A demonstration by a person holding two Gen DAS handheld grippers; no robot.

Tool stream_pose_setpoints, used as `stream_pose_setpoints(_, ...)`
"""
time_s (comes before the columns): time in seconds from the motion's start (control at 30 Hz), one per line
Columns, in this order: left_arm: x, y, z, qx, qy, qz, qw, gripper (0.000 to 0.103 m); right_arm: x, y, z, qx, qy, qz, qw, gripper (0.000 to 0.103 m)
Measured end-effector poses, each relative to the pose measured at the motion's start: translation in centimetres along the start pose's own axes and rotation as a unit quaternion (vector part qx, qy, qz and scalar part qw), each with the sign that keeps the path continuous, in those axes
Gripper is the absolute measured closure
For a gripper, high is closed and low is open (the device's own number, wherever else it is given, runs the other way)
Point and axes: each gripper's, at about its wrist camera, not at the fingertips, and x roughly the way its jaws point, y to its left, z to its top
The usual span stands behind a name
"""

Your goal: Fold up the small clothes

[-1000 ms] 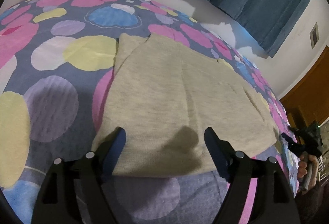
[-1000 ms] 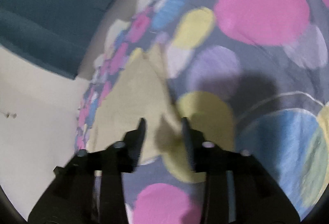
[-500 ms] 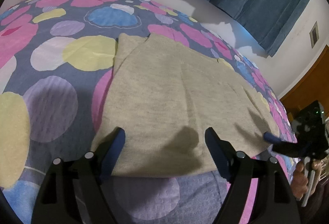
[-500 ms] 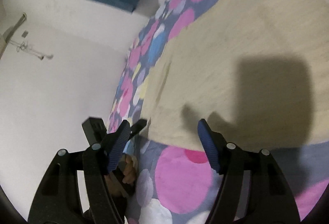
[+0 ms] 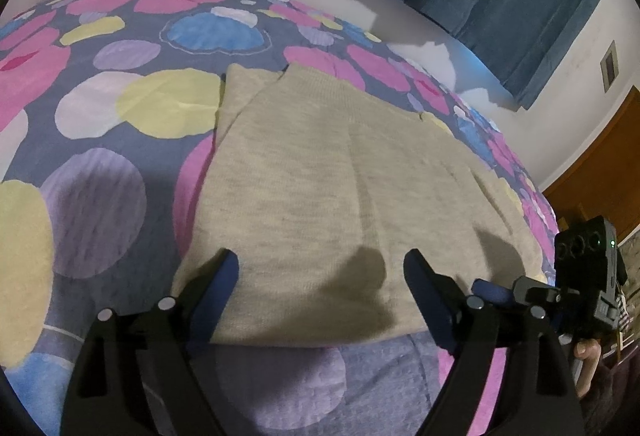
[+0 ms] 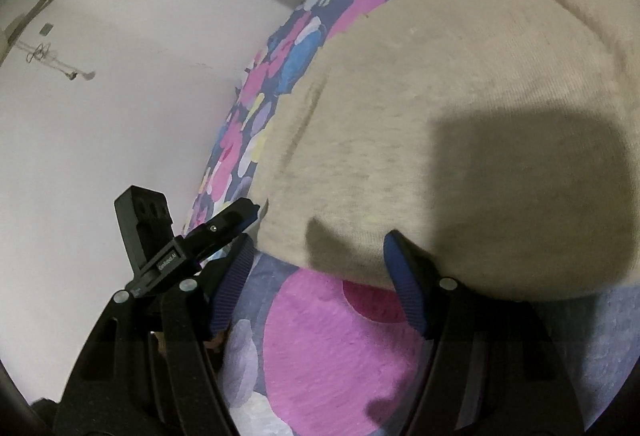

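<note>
Having swung in to the lower right of the frame, right gripper [image 6: 316, 268] gaping empty at the beige knit garment's [image 5: 340, 195] hem, left gripper [image 5: 320, 288] opening wider, empty, garment flat, faintly creased on the spotted bedspread [image 5: 120, 115].

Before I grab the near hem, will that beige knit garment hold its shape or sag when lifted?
The garment will likely sag: it lies limp and flat on the bedspread, with soft creases. It looks light, so one corner should lift easily. The knit texture probably grips well. The left gripper is opening over the hem; the right gripper stands open at it.
</note>
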Motion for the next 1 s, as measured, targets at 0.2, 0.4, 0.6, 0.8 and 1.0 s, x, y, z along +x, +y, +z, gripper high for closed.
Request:
stream_pose_setpoints(0.2, 0.2, 0.1, 0.0, 0.002, 0.001, 0.000, 1.0000, 0.018, 0.3, 0.3, -0.1, -0.018, -0.006, 0.000, 1.000, 0.035)
stream_pose_setpoints(0.4, -0.9, 0.7, 0.4, -0.008, -0.011, -0.005, 0.9999, 0.018, 0.1, 0.3, -0.1, -0.023, -0.009, 0.003, 1.000, 0.035)
stream_pose_setpoints(0.6, 0.2, 6.3, 2.7, -0.071, 0.013, -0.028, 0.9970, 0.018, 0.1, 0.1, -0.1, -0.024, -0.011, 0.007, 1.000, 0.035)
stream_pose_setpoints(0.8, 4.1, 7.9, 5.2, -0.059, 0.055, -0.112, 0.9905, 0.018, 0.0, 0.1, -0.2, -0.023, -0.013, 0.011, 1.000, 0.035)
stream_pose_setpoints(1.0, 7.0, 6.6, 7.0, -0.045, 0.074, -0.163, 0.9828, 0.019, 0.0, 0.3, -0.3, -0.021, -0.014, 0.015, 1.000, 0.034)
